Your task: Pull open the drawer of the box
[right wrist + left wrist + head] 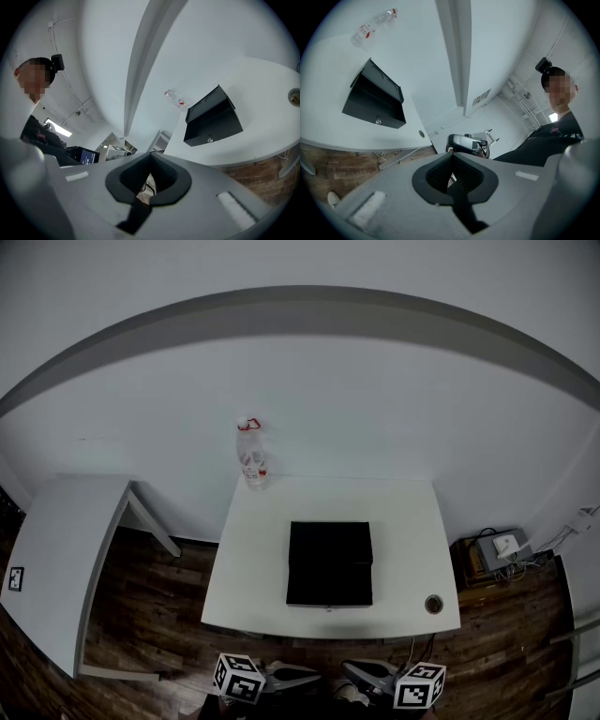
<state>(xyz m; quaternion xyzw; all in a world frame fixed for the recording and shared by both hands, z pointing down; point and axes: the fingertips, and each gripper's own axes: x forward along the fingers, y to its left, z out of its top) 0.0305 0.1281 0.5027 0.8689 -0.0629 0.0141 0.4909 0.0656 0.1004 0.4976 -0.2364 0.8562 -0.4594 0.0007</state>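
Note:
A black box (329, 563) lies in the middle of the white table (253, 568). Its drawer front faces me, carries a small metal knob (328, 607) and sits flush with the box. Both grippers hang below the table's near edge, well apart from the box. My left gripper (315, 675) and my right gripper (347, 670) point toward each other, each shut with nothing held. The left gripper view shows the left gripper (452, 156) with jaws pressed together and the box (375, 101) far off. The right gripper view shows the right gripper (150, 157) likewise, with the box (213, 119) off to the right.
A clear plastic bottle (251, 457) with a red label stands at the table's back left edge. A small round cap (433, 604) sits at the front right corner. Another white table (56, 559) stands to the left. Devices and cables (497, 549) lie on the wooden floor at right.

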